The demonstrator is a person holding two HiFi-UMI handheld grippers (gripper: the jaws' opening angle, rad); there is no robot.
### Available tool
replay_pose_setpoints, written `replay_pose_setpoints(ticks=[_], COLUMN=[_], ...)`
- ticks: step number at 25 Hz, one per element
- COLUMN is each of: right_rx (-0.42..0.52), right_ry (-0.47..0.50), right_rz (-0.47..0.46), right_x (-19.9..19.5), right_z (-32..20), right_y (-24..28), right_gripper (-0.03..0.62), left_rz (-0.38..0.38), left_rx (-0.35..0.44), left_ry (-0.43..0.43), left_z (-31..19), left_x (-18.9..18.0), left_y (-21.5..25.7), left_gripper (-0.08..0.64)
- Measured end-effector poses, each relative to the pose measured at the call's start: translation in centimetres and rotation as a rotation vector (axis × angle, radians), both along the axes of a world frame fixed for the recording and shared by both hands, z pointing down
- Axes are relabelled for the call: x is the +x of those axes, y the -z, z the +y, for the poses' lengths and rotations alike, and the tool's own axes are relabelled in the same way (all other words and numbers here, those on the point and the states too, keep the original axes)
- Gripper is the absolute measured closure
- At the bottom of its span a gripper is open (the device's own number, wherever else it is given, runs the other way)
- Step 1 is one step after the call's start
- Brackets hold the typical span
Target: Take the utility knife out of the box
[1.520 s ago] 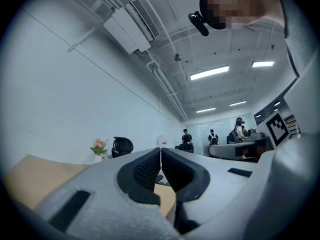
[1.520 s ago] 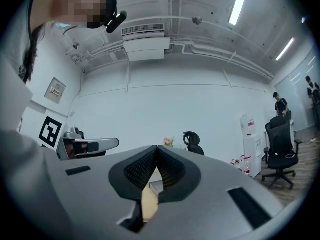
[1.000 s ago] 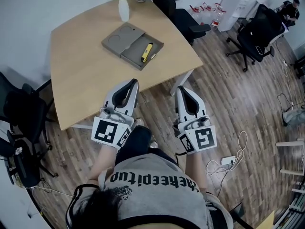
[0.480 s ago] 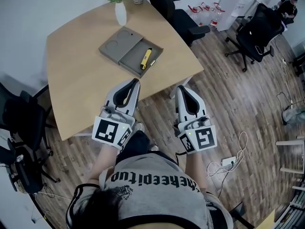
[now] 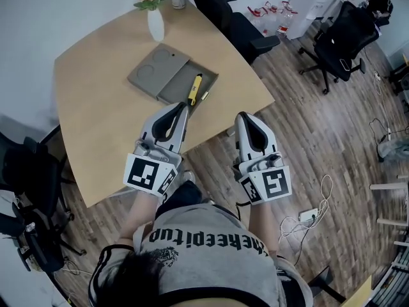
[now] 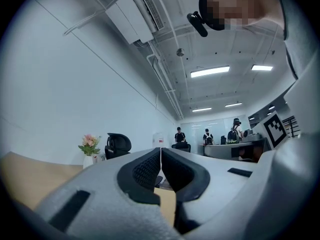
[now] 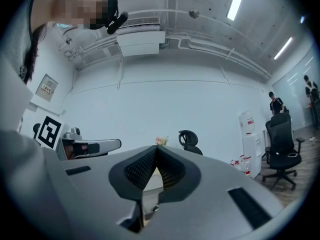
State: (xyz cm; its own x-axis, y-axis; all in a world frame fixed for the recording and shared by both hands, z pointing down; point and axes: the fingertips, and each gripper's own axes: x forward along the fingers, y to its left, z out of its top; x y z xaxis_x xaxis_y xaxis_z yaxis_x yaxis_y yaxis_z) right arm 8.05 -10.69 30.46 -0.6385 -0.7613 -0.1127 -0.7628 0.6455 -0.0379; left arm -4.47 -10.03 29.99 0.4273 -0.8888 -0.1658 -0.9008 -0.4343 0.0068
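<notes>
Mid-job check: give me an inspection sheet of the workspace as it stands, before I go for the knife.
Surface: light wooden table, carrying the box and a vase.
Job's things: flat grey box open, tray exposed; yellow utility knife lying in the tray.
Clutter: white vase of pink flowers beyond the box.
Grippers: left gripper and right gripper both shut, nothing between the jaws, short of the box.
Cables: white cable and power strip on the floor to the right.
Surroundings: wood-plank floor; black office chairs around the table.
</notes>
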Motion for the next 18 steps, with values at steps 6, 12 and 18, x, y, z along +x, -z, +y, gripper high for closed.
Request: replay_pose_setpoints(ticks=[6, 12, 18], right_rx=[0.005, 0.008, 0.012], right_ry=[-0.038, -0.08, -0.103], right_rz=[0.005, 0.007, 0.008], right_x=[-1.2, -2.2, -3.4], right_z=[-2.8, -5.1, -6.2], right_y=[0.2, 0.2, 0.0], right_gripper=[0.586, 0.586, 0.585], left_rz=[0.005, -0.001, -0.002], left_rx=[0.005, 0.008, 0.007], left_ry=[-0.036, -0.082, -0.106], left_z=[-3.3, -5.9, -7.5], left_x=[-1.2, -2.1, -3.4], left_y=[0.1, 0.1, -0.2], left_gripper=[0.54, 0.54, 0.54])
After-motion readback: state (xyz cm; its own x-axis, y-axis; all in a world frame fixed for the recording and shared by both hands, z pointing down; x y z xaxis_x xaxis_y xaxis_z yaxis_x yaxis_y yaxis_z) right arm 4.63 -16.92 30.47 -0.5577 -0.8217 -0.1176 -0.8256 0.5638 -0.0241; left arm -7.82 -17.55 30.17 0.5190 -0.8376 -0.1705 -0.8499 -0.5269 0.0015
